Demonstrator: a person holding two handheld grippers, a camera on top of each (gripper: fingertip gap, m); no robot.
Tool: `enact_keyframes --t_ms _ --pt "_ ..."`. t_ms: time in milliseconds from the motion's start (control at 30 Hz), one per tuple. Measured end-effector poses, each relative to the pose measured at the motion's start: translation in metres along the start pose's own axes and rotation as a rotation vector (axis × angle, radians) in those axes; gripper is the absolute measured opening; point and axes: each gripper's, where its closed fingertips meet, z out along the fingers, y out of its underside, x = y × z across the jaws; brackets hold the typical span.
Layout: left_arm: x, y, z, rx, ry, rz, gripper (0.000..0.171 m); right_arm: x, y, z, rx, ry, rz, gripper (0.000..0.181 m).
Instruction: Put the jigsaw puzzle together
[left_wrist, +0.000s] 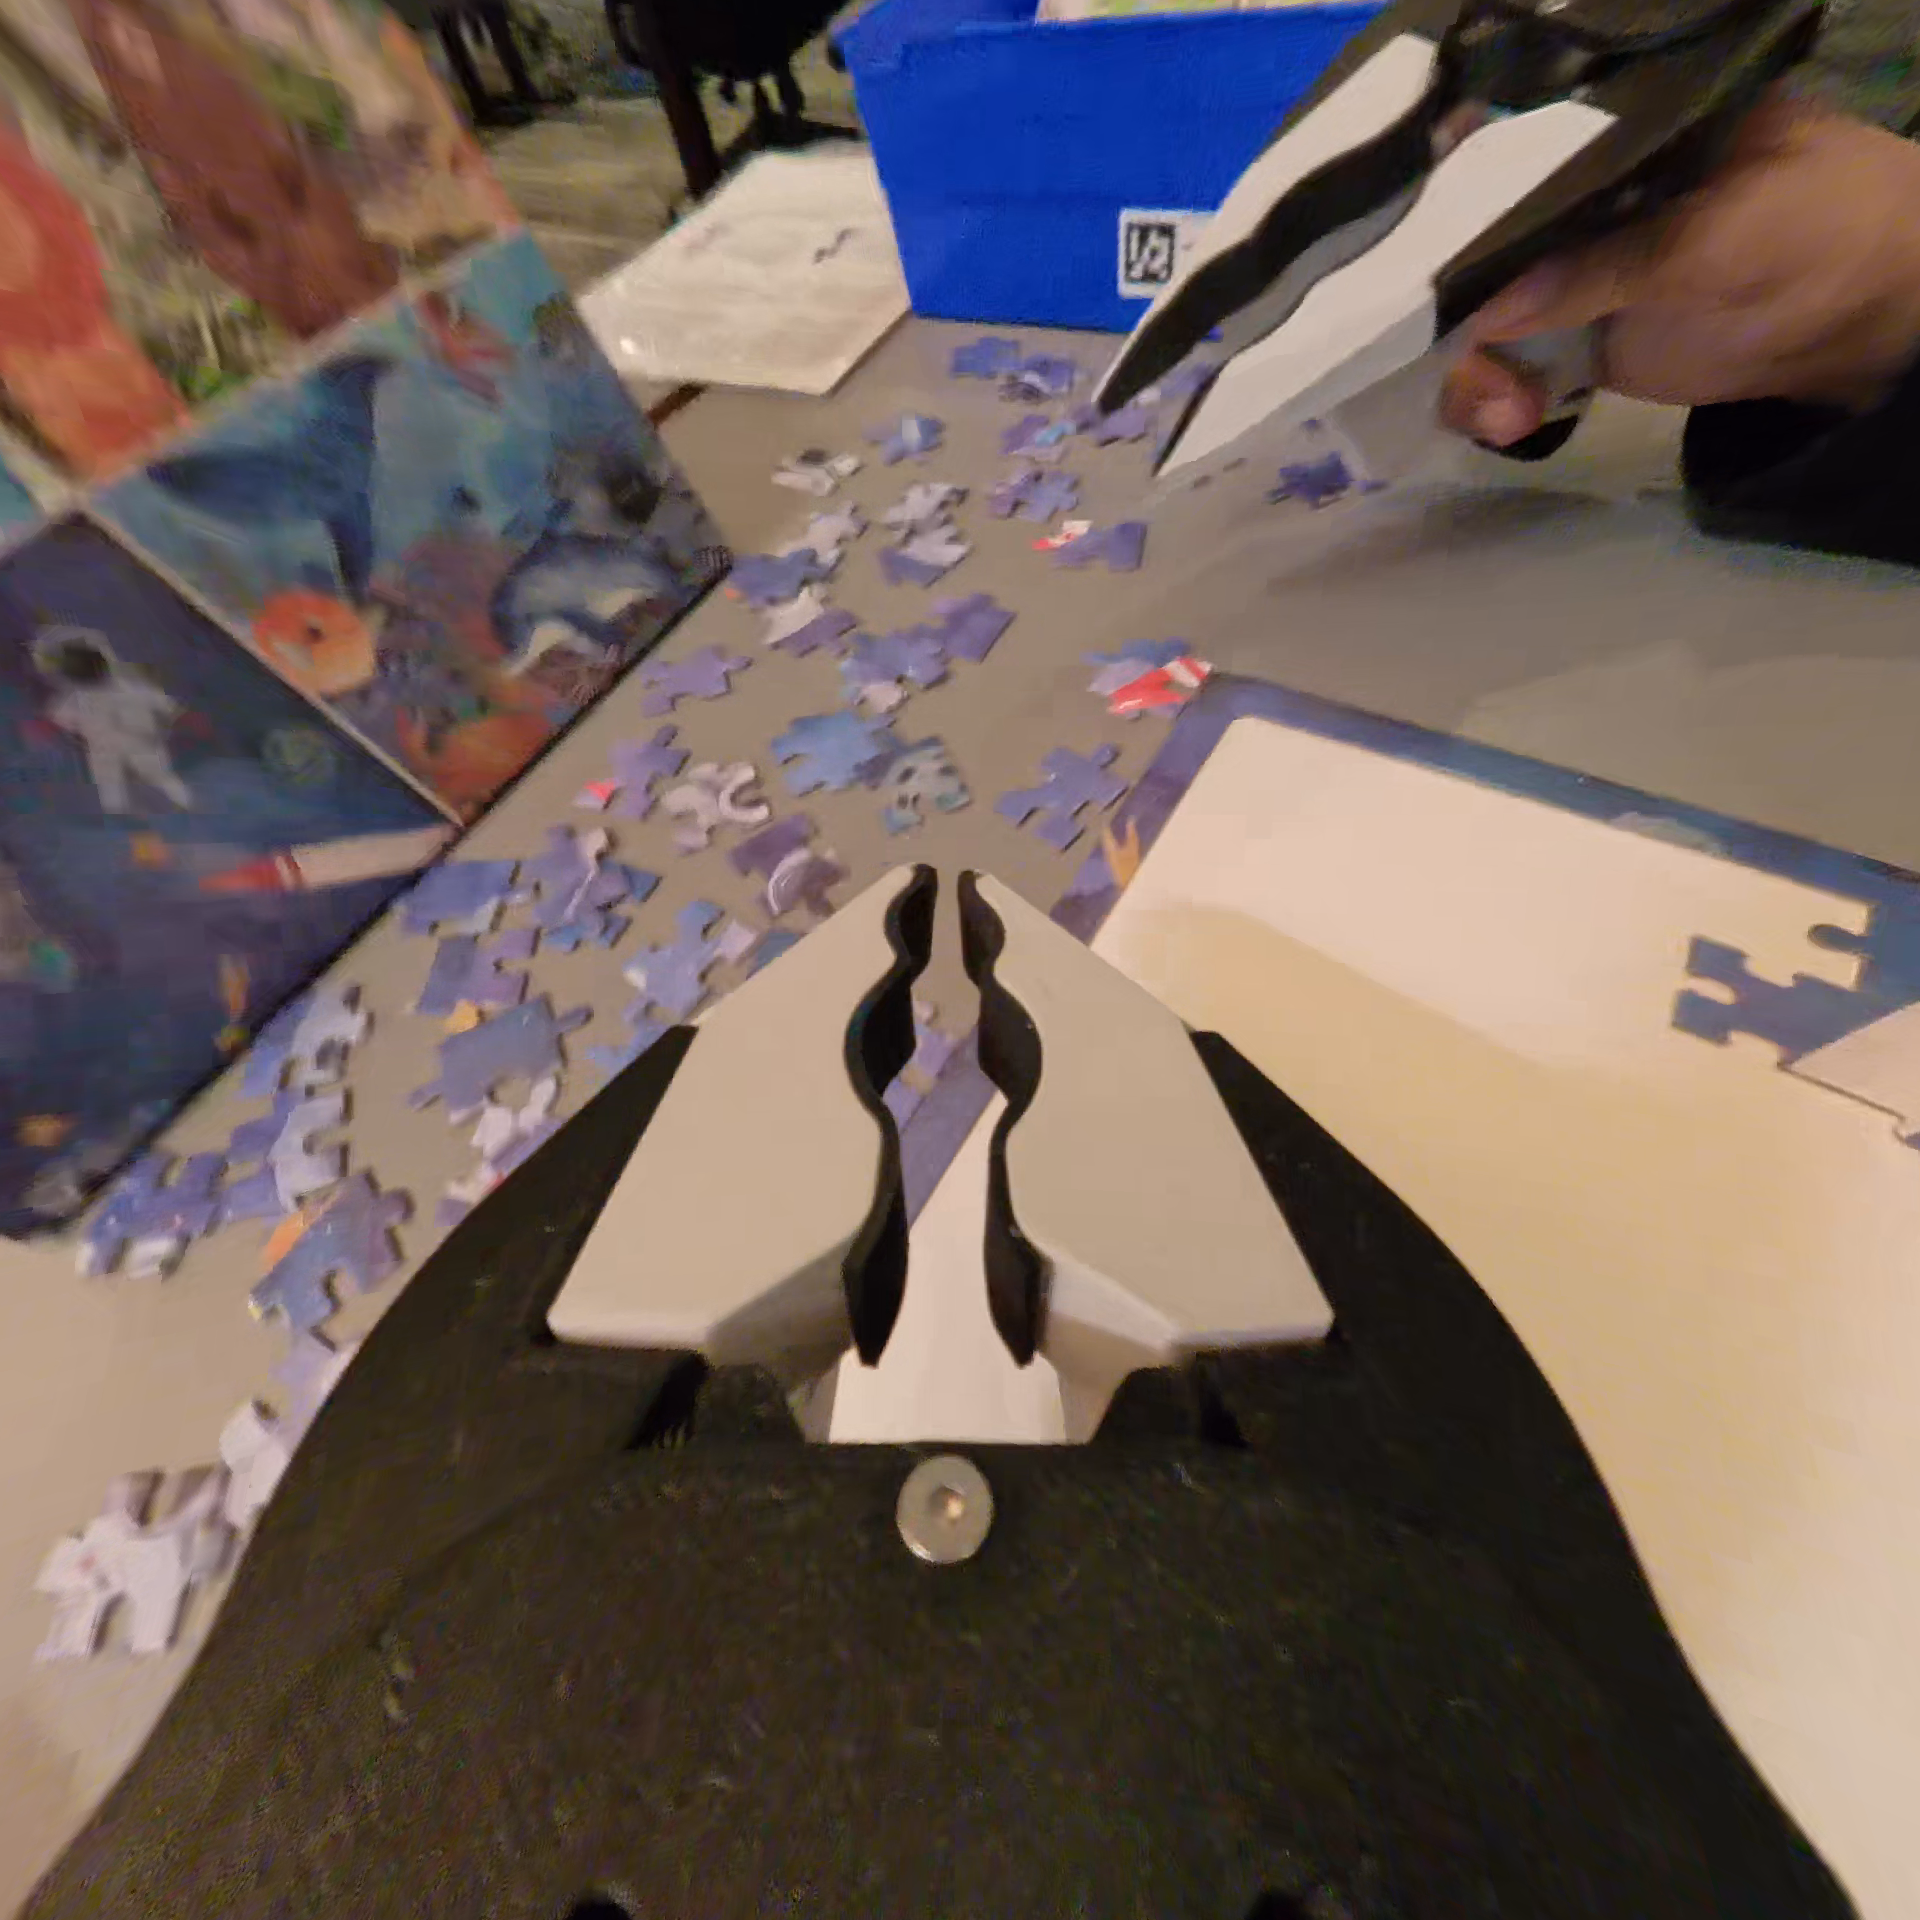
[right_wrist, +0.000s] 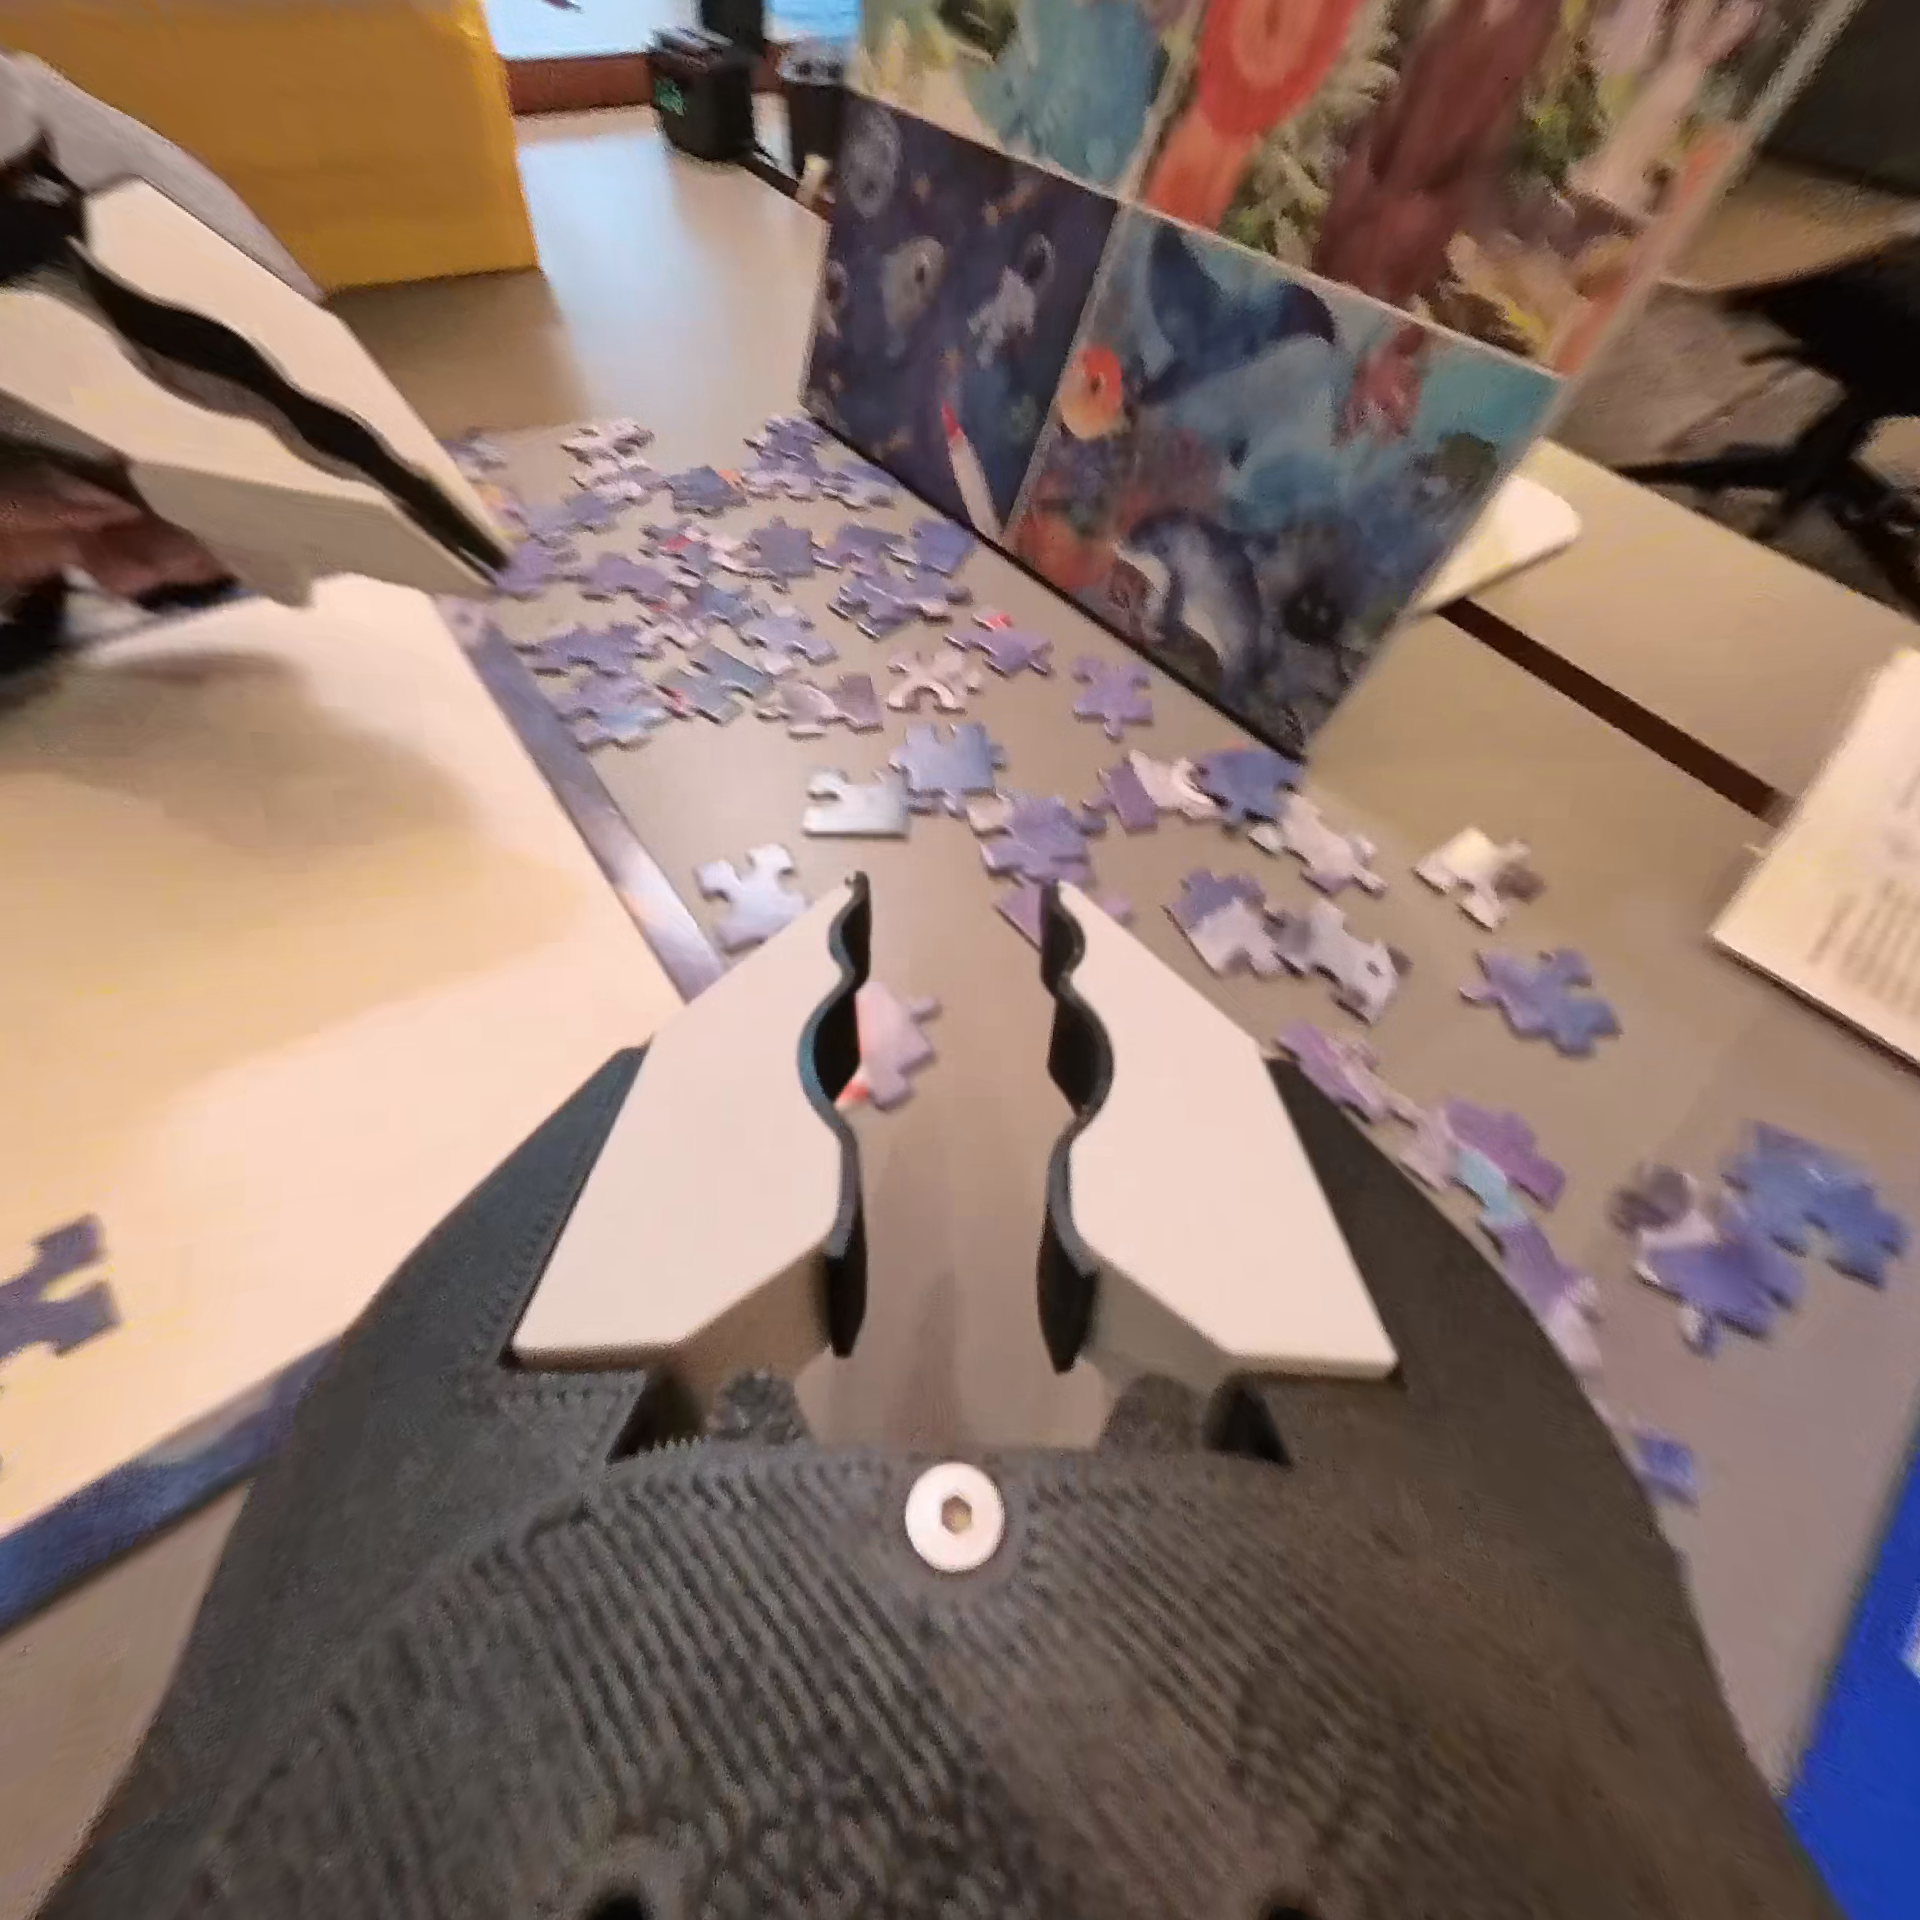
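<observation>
Your left gripper (left_wrist: 943, 883): jaws a narrow slit, empty, poised by the cream puzzle tray with blue border (left_wrist: 1455, 935) | your right gripper (right_wrist: 956, 899): jaws moderately open, empty, over loose purple-blue cardboard jigsaw pieces (right_wrist: 894, 779), likely choosing one | picture box (right_wrist: 1195, 416) propped as reference

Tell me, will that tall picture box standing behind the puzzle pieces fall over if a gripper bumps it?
Probably it could tip. The picture box stands upright on a narrow edge, so a push near its top may topple it. It looks like thin cardboard, likely light, so a low nudge might just slide it across the smooth table.
</observation>
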Motion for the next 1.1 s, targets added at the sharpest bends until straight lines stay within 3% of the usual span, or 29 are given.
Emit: enact_keyframes --t_ms 133,300,700,1100 --pt "-0.016 0.001 -0.008 0.048 0.051 -0.185 0.008 0.037 0.004 -0.016 -0.007 0.164 0.004 0.027" --pt "-0.025 -0.004 -0.015 0.099 0.050 -0.256 0.007 0.069 0.005 -0.036 0.008 0.314 0.020 0.020" --pt "-0.016 -0.004 -0.012 0.094 0.069 -0.246 0.007 0.073 0.002 -0.040 0.070 0.303 0.106 0.019" --pt "-0.038 -0.008 -0.024 0.165 0.002 -0.316 0.008 0.079 0.002 -0.043 0.107 0.327 0.130 0.018"
